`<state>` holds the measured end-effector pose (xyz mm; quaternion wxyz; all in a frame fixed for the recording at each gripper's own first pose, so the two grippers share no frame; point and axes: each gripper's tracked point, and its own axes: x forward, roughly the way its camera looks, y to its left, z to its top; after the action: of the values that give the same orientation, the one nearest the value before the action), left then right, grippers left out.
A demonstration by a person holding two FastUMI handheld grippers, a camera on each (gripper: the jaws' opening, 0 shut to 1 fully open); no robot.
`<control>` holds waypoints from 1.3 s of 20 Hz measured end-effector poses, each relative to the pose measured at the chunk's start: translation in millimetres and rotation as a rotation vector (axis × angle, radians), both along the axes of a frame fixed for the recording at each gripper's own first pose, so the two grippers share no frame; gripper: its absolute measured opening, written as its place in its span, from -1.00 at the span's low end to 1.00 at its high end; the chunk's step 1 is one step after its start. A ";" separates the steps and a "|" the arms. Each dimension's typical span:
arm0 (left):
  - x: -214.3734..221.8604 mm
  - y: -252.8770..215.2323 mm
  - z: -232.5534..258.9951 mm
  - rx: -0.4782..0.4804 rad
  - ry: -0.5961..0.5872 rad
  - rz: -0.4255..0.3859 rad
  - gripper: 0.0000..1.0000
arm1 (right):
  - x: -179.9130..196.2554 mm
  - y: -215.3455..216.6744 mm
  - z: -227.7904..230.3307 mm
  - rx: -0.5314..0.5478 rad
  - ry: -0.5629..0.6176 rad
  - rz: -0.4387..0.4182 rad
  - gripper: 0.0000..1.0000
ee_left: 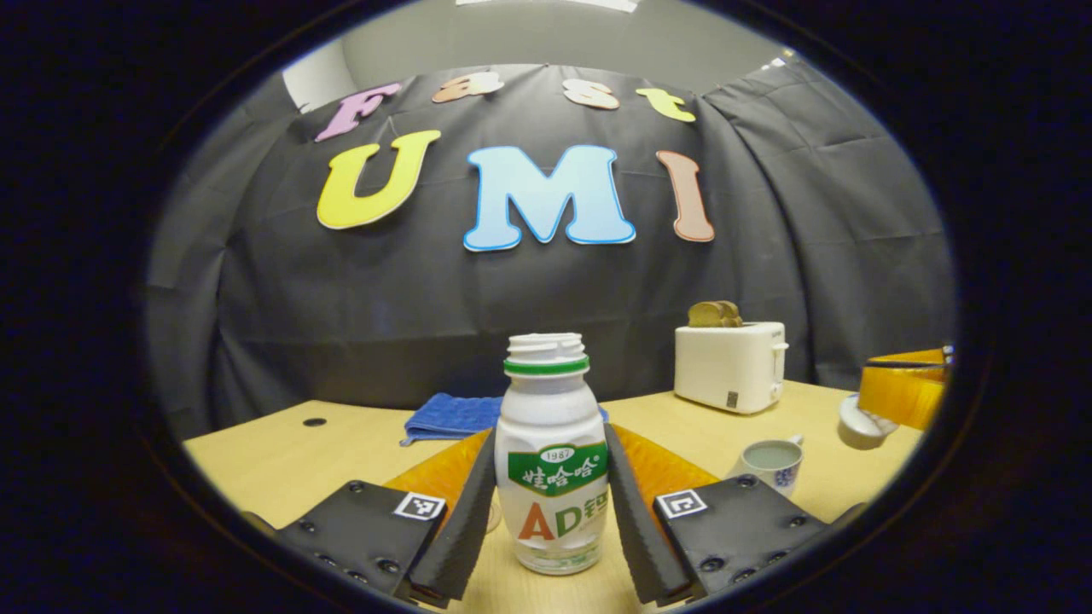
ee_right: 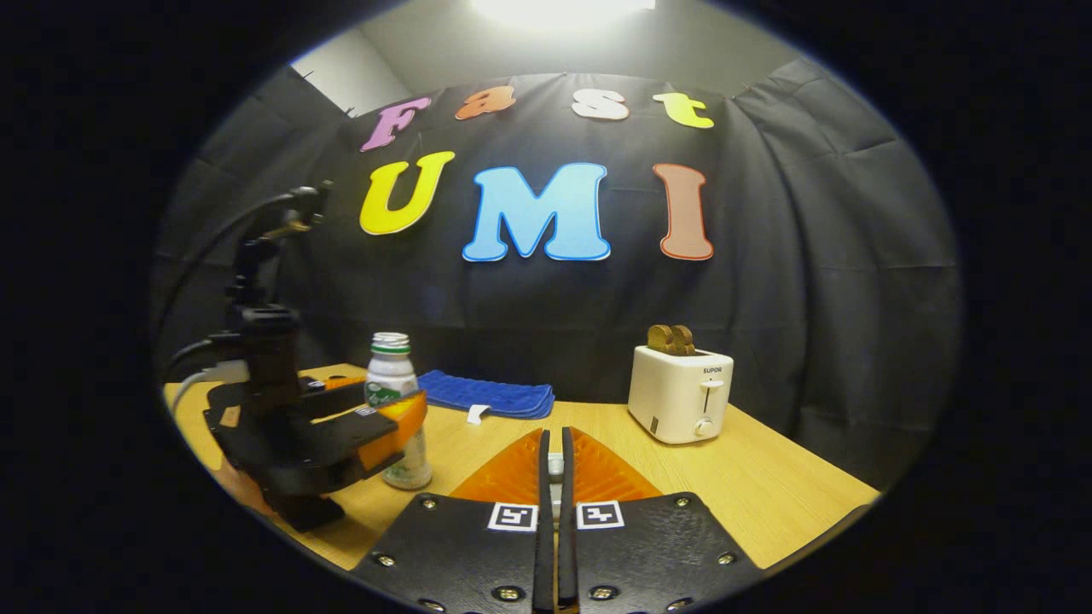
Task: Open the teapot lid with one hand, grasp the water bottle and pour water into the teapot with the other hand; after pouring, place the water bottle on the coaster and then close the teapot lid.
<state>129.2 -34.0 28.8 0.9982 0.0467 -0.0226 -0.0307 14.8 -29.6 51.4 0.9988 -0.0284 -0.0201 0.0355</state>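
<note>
In the left gripper view, the left gripper (ee_left: 550, 520) has its two fingers standing apart on either side of the water bottle (ee_left: 552, 460). The bottle stands upright and uncapped on the wooden table (ee_left: 256, 452), squarely between the fingers; they lie close along its flanks, but whether they press on it cannot be told. Just right of the bottle, a little farther off, stands the teapot (ee_left: 772, 465), open at the top with pale liquid inside. Further right, the teapot lid (ee_left: 857, 424) hangs below the orange tip of the right gripper (ee_left: 904, 396) at the edge of the view. Behind the bottle lies a folded blue cloth (ee_left: 452, 416), and a white toaster (ee_left: 729, 367) with bread in its slots stands near the booth wall.

In the right gripper view, the right gripper's fingers are drawn together with a small pale thing, too hidden to name, between them.
</note>
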 end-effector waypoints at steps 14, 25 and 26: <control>14.0 -36.1 20.4 0.553 -0.088 0.085 0.49 | -119.1 -26.3 -12.4 0.013 -0.040 0.015 -0.96; 17.1 -75.6 0.4 1.008 -0.118 0.060 0.59 | -119.1 -42.0 -25.4 0.026 -0.015 0.003 -0.96; 12.9 -81.1 -1.1 1.052 -0.123 0.049 0.59 | -119.7 -43.8 -25.3 0.029 -0.015 0.000 -0.96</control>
<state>142.0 -115.1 27.7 0.8372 0.5433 -0.0615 -0.0120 -104.9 -73.4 26.1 0.9989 -0.0143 -0.0281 0.0350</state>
